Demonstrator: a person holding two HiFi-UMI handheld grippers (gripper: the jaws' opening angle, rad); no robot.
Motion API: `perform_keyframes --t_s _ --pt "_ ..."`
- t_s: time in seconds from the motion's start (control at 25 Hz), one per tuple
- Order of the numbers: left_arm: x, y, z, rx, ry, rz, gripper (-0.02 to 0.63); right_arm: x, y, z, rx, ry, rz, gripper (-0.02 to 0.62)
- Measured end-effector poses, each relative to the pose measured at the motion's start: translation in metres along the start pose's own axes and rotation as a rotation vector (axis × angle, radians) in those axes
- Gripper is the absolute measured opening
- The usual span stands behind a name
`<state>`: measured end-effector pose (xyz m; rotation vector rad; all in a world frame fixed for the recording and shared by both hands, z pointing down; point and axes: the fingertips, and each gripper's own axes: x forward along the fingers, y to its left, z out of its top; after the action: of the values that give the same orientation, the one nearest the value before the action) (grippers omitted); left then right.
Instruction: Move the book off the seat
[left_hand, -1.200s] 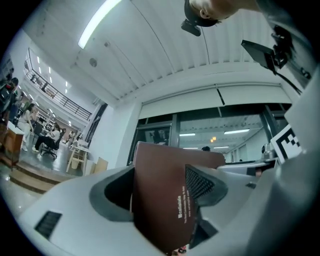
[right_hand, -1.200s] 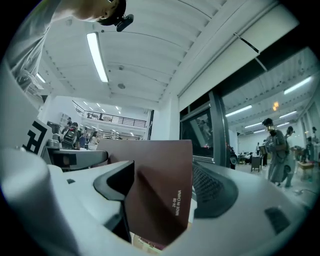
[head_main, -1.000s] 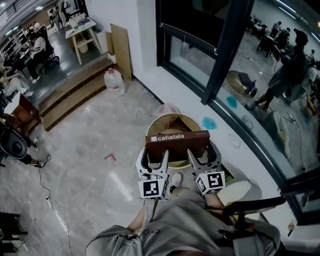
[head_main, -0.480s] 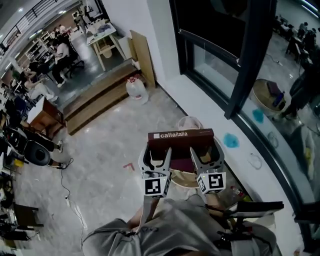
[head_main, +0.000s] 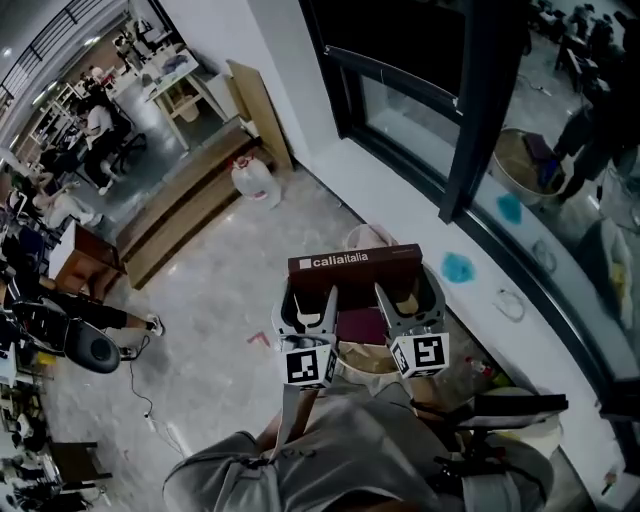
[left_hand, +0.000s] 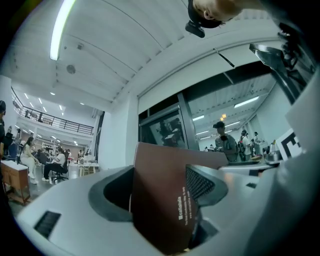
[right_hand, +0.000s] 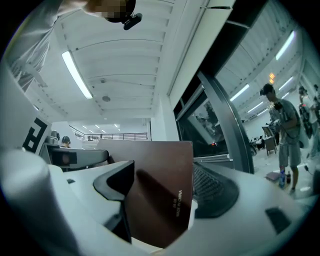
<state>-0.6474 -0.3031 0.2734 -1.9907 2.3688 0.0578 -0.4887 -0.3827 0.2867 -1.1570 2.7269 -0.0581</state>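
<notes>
1 book (head_main: 354, 262) between 2 claws (head_main: 308, 292) (head_main: 405, 290)

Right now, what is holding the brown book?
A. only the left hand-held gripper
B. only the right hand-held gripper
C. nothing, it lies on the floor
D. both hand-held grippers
D: the brown book is clamped between the jaws of the left hand-held gripper near one end and the right hand-held gripper near the other, as each gripper view shows.
</notes>
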Motion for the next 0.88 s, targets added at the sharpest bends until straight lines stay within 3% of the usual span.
perform_keyframes --t_s 0.36,0.64,0.88 --pt "0.025 -0.002 0.012 -0.011 -0.118 -0.167 0.318 0.001 0.001 0.015 -0.073 -0.058 -0.136 0.367" --pt "0.036 0.01 -0.01 -0.095 -0.033 -0.175 0.318 0.009 -0.002 0.003 -0.077 0.007 -0.187 0.367" --pt "0.059 0.013 -0.077 -0.131 0.108 -0.212 0.318 0.019 -0.015 -0.063 -0.046 0.173 -0.23 0.367"
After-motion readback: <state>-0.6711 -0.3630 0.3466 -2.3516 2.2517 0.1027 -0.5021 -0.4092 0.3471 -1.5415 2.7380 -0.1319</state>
